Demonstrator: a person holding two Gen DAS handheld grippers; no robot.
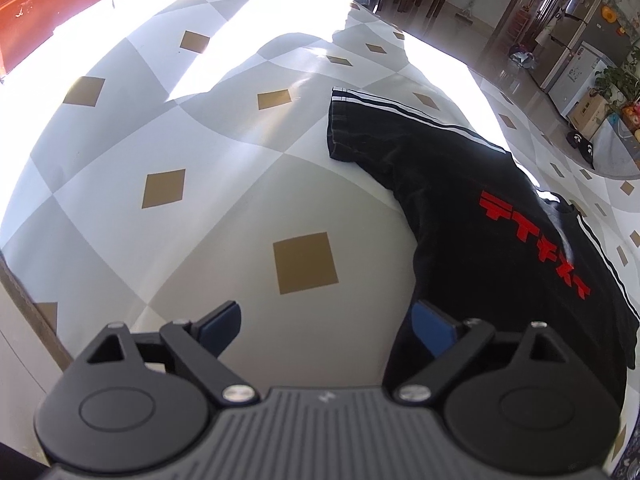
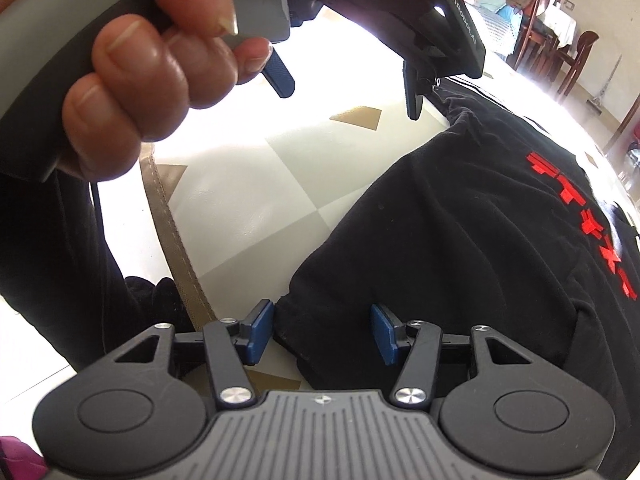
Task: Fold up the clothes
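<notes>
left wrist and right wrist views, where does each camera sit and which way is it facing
Left wrist: sits on the left gripper, looks down across the checked tablecloth at the black shirt; its own open jaws show.
Right wrist: sits on the right gripper, looks down at the shirt's near edge, cloth between its jaws; the hand holding the left gripper shows above.
Both share the shirt's red print and the tablecloth.

Black left gripper (image 1: 328, 328) and right gripper (image 2: 322, 334), blue-padded jaws, silver screws, ribbed grey bodies.
</notes>
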